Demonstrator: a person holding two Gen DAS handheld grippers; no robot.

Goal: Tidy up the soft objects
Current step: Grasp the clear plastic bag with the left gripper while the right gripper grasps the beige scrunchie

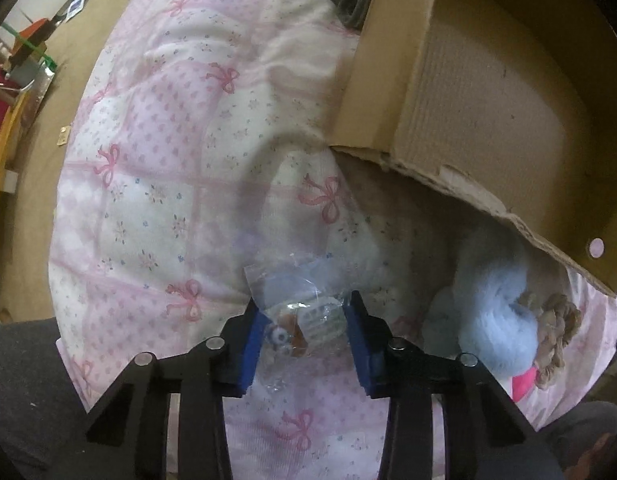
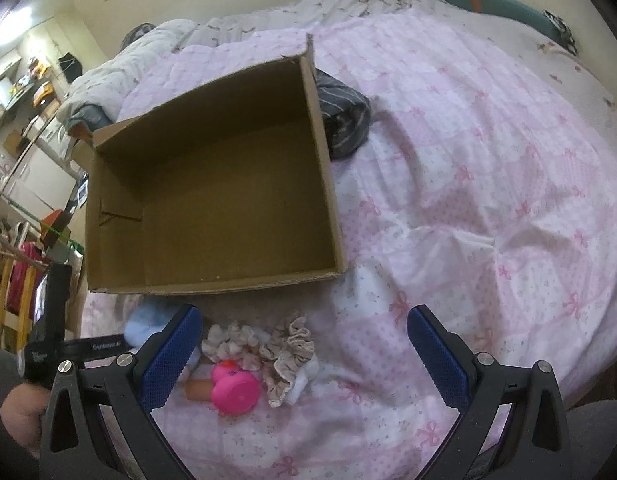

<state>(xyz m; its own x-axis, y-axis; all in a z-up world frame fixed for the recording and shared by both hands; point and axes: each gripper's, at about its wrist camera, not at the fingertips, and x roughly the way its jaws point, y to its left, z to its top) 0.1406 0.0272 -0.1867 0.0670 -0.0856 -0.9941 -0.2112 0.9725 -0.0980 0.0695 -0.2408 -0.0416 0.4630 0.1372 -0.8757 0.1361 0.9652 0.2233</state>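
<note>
Since the cardboard box (image 2: pixel 212 184) on the bed sits empty, left hand-held gripper (image 1: pixel 306 334) has narrowed onto a small plastic-bagged toy (image 1: pixel 296 320) beside it, while right hand-held gripper (image 2: pixel 304 356) hangs wide over the frilly scrunchies (image 2: pixel 276 344).

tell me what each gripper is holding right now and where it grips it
The left gripper pinches a small clear plastic bag by its two sides. The right gripper is open, holding nothing.

Home bedroom, pink bow-print quilt (image 2: pixel 488 168) on bed (cluttered shelves (image 2: pixel 24 88) beyond)
</note>
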